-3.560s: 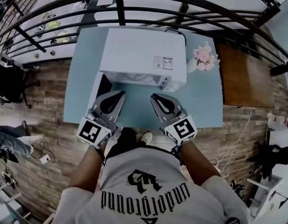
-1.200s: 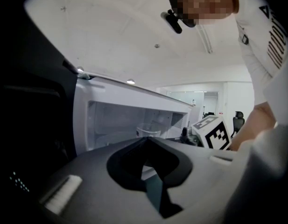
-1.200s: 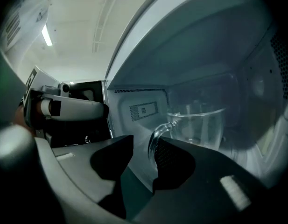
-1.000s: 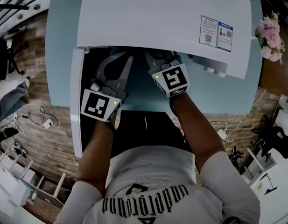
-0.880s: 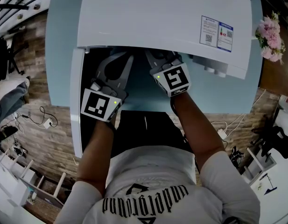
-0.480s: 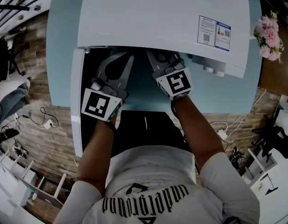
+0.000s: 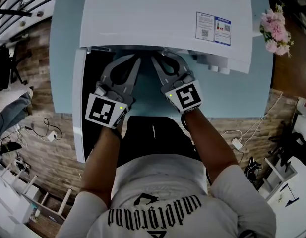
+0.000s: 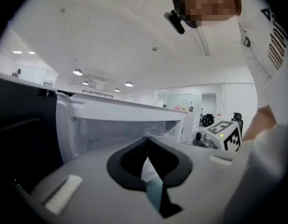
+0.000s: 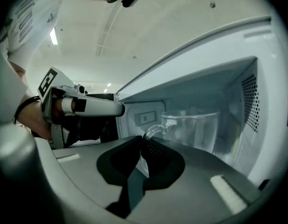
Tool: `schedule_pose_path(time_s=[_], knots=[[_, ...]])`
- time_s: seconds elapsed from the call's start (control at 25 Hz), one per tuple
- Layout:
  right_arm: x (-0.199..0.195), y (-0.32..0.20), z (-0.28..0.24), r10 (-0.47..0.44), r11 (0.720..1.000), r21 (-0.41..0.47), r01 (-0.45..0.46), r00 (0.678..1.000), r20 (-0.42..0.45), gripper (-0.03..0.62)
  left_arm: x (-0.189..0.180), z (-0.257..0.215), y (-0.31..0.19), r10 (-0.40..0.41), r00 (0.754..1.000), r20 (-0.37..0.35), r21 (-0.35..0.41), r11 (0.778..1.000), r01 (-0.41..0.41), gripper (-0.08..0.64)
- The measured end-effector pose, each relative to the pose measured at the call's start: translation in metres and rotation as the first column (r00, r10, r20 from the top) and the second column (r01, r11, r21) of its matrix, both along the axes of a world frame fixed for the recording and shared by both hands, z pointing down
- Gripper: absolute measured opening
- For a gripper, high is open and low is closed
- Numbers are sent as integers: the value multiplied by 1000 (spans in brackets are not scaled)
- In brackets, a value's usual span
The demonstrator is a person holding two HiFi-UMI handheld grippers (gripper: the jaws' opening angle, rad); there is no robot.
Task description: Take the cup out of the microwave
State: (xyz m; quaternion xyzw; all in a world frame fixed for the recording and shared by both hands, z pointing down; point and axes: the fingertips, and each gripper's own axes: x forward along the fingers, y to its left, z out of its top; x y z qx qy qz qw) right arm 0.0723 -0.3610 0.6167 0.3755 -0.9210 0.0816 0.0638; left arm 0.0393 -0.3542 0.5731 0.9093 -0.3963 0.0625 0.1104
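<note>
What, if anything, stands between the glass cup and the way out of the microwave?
Nothing visible. The door stands open, and the right claw, its jaws just closed, grips the cup by its handle.

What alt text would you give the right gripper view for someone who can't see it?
The right gripper, its jaws having just closed, pinches the handle of a clear glass cup inside the open white microwave. The left gripper hovers alongside.

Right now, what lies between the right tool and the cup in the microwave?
Nothing: in the right gripper view, the right tool, whose jaws have just been closing, grips the cup directly by its handle.
</note>
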Motion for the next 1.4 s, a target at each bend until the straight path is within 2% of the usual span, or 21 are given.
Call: schedule_pose_path(time_s=[0.64,0.84,1.24,1.4], knots=[[10,79,-11,-38,999,1,38,999,7,16,19,-24,50,-6,1000,1,38,999,6,49],[14,95,-21,-48,999,5,48,999,-17,15,19,-31,62,-7,1000,17,61,998,5,49],[32,111,-80,-40,997,64,39,999,3,17,20,-71,73,-24,999,21,115,993,21,49],[40,115,-110,-45,993,105,46,999,-10,17,24,-94,77,0,1000,27,150,989,-4,49]])
